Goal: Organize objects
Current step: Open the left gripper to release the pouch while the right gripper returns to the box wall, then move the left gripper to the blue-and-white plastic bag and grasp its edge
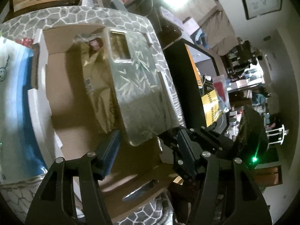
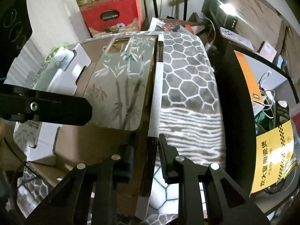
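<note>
An open cardboard box [image 1: 75,97] lies on a grey honeycomb-patterned cloth [image 1: 65,16]. Inside it a gold bag [image 1: 97,86] lies beside a grey bamboo-print phone case [image 1: 135,86], which leans against the box's right wall. My left gripper [image 1: 148,142] is open, its fingers on either side of the case's lower end with small gaps showing. In the right wrist view the case [image 2: 120,86] shows again, with one left finger [image 2: 61,110] at its left edge. My right gripper [image 2: 146,157] is shut on the box's right wall [image 2: 156,86], one finger inside and one outside.
A blue and white packet [image 1: 13,93] lies left of the box. Red gift boxes [image 2: 112,15] are stacked behind the cloth. To the right stands a black frame [image 2: 230,93] with a yellow package [image 2: 271,155] and cables beyond it.
</note>
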### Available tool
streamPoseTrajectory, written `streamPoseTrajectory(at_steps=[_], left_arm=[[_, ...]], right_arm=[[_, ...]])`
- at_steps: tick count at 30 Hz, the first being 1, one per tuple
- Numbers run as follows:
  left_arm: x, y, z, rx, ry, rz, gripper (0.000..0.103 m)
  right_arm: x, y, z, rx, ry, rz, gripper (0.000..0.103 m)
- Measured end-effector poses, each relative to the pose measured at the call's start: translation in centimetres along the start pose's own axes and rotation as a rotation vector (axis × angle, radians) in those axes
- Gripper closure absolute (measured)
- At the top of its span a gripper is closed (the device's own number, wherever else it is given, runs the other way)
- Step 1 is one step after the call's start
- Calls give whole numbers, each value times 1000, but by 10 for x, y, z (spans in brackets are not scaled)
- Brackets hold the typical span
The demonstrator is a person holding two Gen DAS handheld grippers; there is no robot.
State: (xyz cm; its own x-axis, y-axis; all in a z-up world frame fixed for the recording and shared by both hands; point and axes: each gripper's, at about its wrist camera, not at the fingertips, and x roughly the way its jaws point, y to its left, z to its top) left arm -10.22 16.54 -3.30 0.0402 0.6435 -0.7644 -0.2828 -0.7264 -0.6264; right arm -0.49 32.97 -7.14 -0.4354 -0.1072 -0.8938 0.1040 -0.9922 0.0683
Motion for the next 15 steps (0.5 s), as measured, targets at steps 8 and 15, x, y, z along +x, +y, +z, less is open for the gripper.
streamPoseTrajectory(at_steps=[8,15], left_arm=[[-50,22,1,2,-99,20,37],[-110,49,-4,43,-259,239,34]], right_arm=[[1,-1,0,13,3,4,81],[11,-2,0,24,9,1,82]])
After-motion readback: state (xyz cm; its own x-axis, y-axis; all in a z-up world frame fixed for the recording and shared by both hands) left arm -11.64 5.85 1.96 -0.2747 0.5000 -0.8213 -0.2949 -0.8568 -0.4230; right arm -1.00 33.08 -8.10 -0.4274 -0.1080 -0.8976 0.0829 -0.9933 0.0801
